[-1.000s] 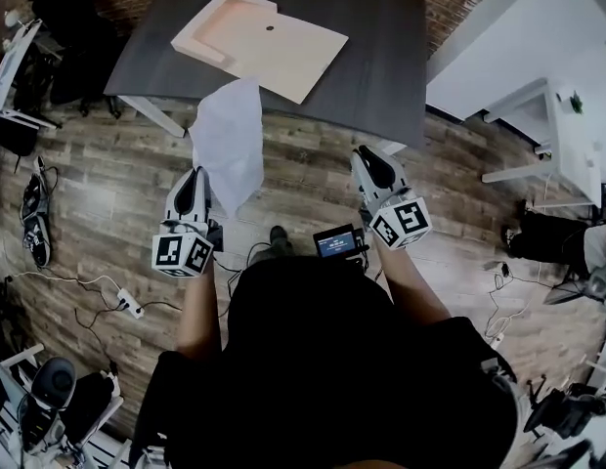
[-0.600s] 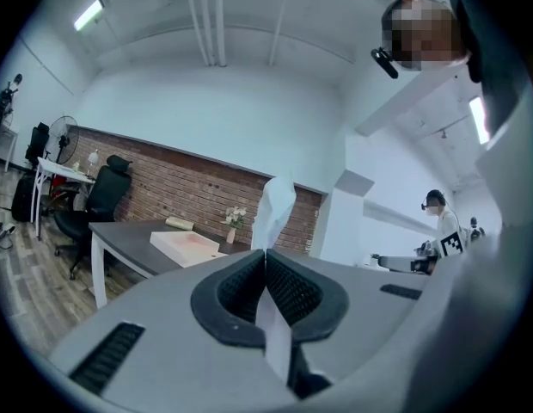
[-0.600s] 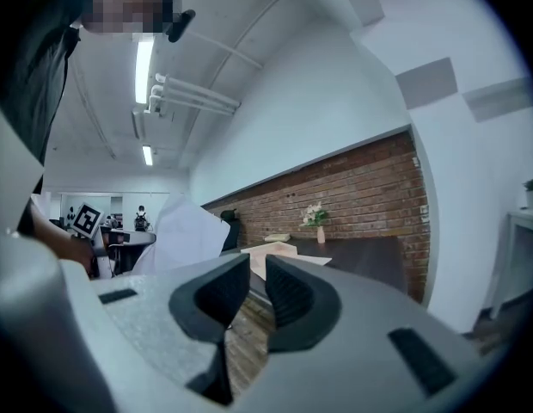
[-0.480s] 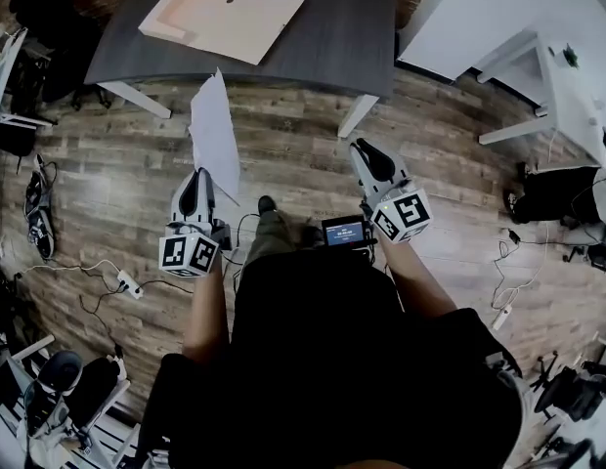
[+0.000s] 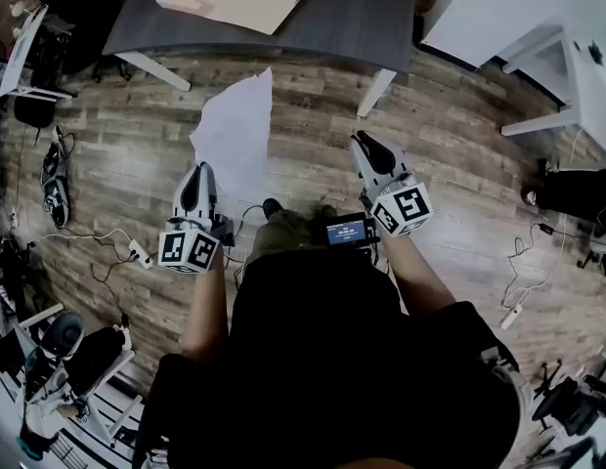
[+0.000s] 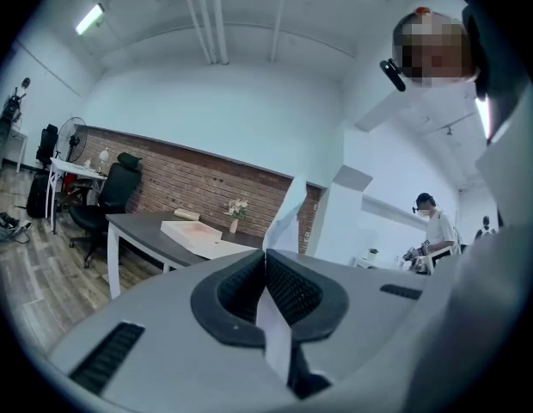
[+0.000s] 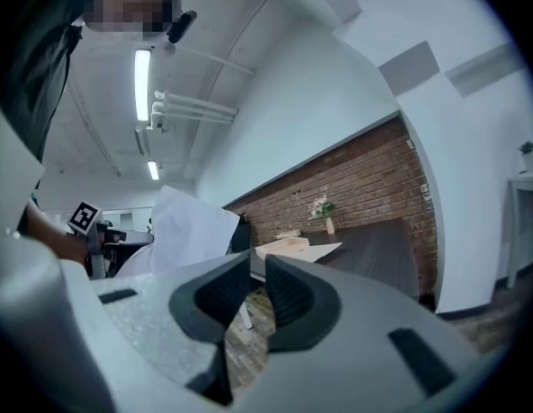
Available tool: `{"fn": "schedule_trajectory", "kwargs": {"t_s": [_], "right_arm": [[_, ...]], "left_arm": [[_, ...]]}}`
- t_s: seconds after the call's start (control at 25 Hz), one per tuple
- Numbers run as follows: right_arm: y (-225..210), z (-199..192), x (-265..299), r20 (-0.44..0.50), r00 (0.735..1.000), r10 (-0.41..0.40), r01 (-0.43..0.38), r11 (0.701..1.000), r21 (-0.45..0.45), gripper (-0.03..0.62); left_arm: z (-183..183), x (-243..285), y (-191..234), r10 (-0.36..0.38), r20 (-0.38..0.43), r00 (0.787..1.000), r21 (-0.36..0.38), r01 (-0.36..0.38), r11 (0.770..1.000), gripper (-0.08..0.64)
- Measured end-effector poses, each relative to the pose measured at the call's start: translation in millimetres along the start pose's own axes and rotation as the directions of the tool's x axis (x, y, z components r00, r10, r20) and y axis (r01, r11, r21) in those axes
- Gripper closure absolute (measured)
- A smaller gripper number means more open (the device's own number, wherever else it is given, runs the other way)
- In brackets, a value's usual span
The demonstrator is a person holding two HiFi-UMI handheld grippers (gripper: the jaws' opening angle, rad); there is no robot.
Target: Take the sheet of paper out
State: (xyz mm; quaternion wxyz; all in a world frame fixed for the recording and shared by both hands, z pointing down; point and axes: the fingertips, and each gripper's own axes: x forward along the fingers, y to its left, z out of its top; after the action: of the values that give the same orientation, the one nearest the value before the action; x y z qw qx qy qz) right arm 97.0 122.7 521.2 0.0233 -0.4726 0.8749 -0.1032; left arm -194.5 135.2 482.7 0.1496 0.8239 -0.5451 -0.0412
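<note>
Left hand-held gripper pinched shut on paper edge; right hand-held gripper slightly parted, empty. Might have slipped or torn if swung.

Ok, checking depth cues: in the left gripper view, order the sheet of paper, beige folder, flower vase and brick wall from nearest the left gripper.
1. Sheet of paper, clamped in the left gripper's jaws.
2. Beige folder, on the table, left.
3. Flower vase, just behind the folder.
4. Brick wall, at the back.
</note>
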Motion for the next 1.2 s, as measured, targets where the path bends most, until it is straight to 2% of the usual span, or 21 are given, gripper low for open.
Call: {"fn": "schedule_trajectory", "kwargs": {"t_s": [0.12, 0.36, 0.52, 0.64, 0.92, 1.2], "right_arm": [[15.0, 2.7, 3.6, 0.003, 1.000, -0.001, 0.001, 1.000, -0.014, 0.532], [47.1, 3.0, 17.7, -0.023, 0.999, -0.034, 0.033, 0.999, -0.039, 0.532], [74.1, 4.1, 31.4, -0.014, 0.997, -0.070, 0.069, 0.995, -0.074, 0.532], [89.6, 7.3, 38.9, 0.005, 0.995, -0.097, 0.097, 0.989, -0.109, 0.532], [115.1, 10.9, 51.6, 0.014, 0.995, -0.097, 0.098, 0.986, -0.136, 0.534], [113.3, 10.5, 45.5, 0.023, 0.992, -0.122, 0.124, 0.984, -0.126, 0.534]], "left_arm": [[-2.8, -7.1, 10.0, -0.010, -0.004, 1.000, -0.022, 0.010, 1.000, 0.563], [-5.6, -8.5, 30.3, -0.075, 0.012, 0.997, -0.088, 0.075, 0.993, 0.563], [7.9, -18.5, 45.4, -0.111, 0.037, 0.993, -0.076, 0.114, 0.991, 0.563], [12.1, -29.3, 61.8, -0.111, 0.045, 0.993, -0.079, 0.114, 0.990, 0.563], [11.8, -48.6, 99.0, -0.086, 0.031, 0.996, -0.097, 0.088, 0.991, 0.563], [10.3, -44.7, 94.7, -0.105, 0.033, 0.994, -0.086, 0.107, 0.991, 0.563]]}}
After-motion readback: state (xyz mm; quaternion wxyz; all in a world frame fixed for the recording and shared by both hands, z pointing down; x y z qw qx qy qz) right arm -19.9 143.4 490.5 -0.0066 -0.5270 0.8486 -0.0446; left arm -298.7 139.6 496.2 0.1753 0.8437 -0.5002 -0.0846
